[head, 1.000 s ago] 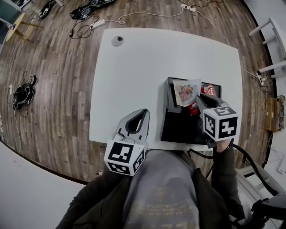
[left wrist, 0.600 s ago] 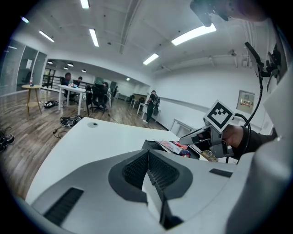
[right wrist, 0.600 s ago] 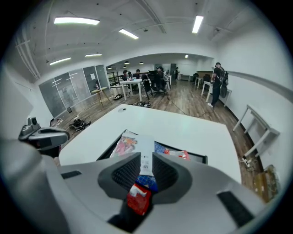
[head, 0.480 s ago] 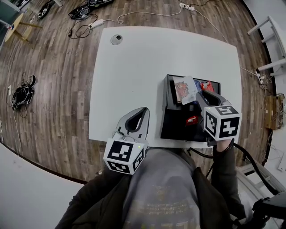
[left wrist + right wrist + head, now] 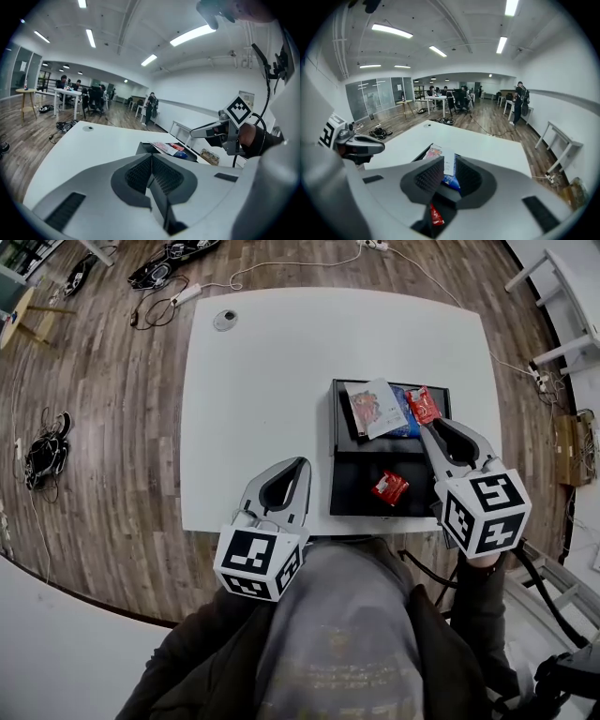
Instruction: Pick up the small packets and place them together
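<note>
Red packet [image 5: 389, 487] lies, seemingly loose, beneath right gripper's [image 5: 432, 430] fingers [image 5: 427, 176].

Smooth matt white bench [image 5: 272, 390] on a wood-plank floor [image 5: 103, 427]. The black matt tray [image 5: 352, 497] carries a glossy foil packet [image 5: 389, 487] at its six o'clock.
</note>
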